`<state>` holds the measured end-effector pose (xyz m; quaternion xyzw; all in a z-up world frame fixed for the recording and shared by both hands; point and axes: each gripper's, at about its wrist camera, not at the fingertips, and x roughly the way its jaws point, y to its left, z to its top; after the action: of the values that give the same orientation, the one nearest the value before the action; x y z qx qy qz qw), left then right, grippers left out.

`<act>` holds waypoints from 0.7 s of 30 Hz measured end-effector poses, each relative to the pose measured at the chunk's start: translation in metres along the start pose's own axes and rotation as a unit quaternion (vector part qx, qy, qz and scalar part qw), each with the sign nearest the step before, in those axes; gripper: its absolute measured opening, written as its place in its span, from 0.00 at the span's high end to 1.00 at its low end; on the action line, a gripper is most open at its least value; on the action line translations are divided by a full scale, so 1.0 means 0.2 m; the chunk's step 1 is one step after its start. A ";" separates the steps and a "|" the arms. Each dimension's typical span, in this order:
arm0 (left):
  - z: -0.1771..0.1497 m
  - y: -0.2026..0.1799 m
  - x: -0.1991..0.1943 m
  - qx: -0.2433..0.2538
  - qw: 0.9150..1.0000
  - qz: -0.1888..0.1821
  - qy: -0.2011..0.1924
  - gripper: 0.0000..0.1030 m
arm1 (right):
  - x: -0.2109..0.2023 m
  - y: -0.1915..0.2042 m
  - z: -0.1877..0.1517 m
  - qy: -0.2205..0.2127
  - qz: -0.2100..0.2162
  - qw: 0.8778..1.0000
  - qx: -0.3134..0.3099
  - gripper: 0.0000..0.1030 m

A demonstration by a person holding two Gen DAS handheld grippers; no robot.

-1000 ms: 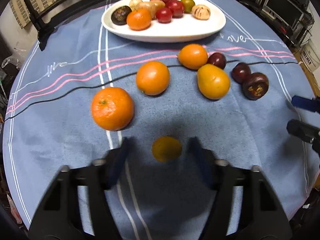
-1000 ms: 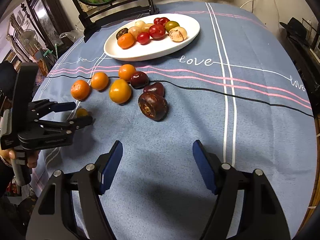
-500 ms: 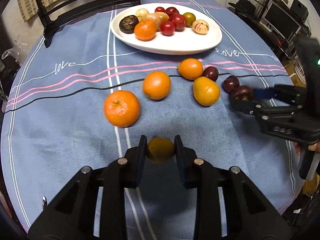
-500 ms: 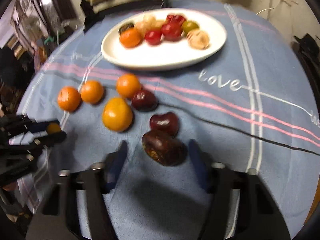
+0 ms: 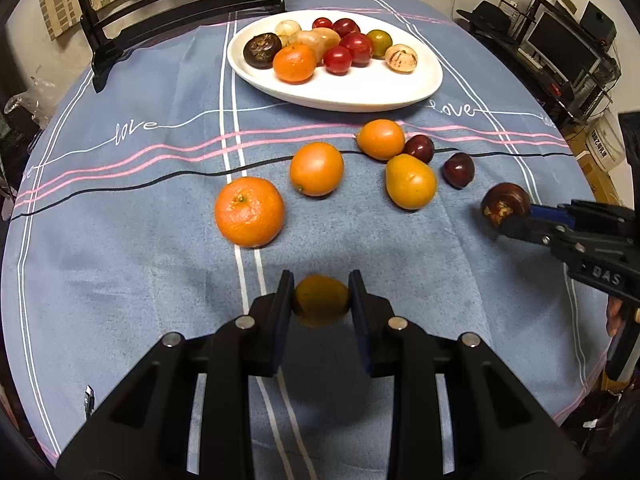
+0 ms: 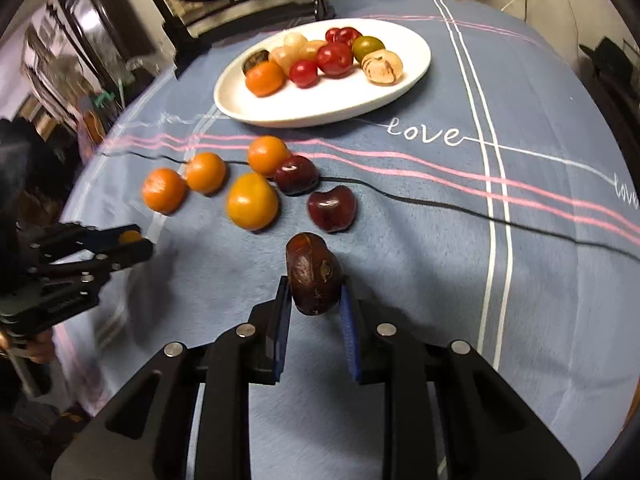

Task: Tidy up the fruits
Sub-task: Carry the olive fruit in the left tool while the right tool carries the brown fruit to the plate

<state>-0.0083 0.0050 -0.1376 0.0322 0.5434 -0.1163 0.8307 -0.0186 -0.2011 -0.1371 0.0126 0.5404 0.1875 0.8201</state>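
Left gripper (image 5: 321, 300) is clamped on a small orange fruit (image 5: 321, 294), right gripper (image 6: 313, 304) squeezing a dark brown fruit (image 6: 313, 274).

I am in a lived-in home: my round counter wears a blue "love" tablecloth (image 5: 140, 184) under a white fruit platter (image 5: 400, 92), with a dark wooden chair (image 5: 180, 4) behind and cluttered shelves of electronics (image 5: 560, 40) nearby.
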 end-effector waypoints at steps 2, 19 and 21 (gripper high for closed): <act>0.00 0.01 0.00 -0.001 1.000 -0.001 0.000 0.72 | -0.01 0.02 -0.02 0.001 -0.002 1.000 -0.008 0.77; -0.02 0.09 -0.11 -0.027 0.999 -0.019 -0.012 0.73 | -0.06 0.12 -0.06 -0.012 0.029 1.000 -0.001 0.77; 0.01 0.08 -0.13 -0.022 0.999 -0.015 -0.017 0.73 | -0.09 0.12 -0.02 -0.025 0.030 0.999 -0.002 0.77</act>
<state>-0.0126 0.0233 -0.1143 0.0036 0.5318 -0.1169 0.8387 -0.0362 -0.1856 -0.1172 0.0321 0.5184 0.2127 0.8277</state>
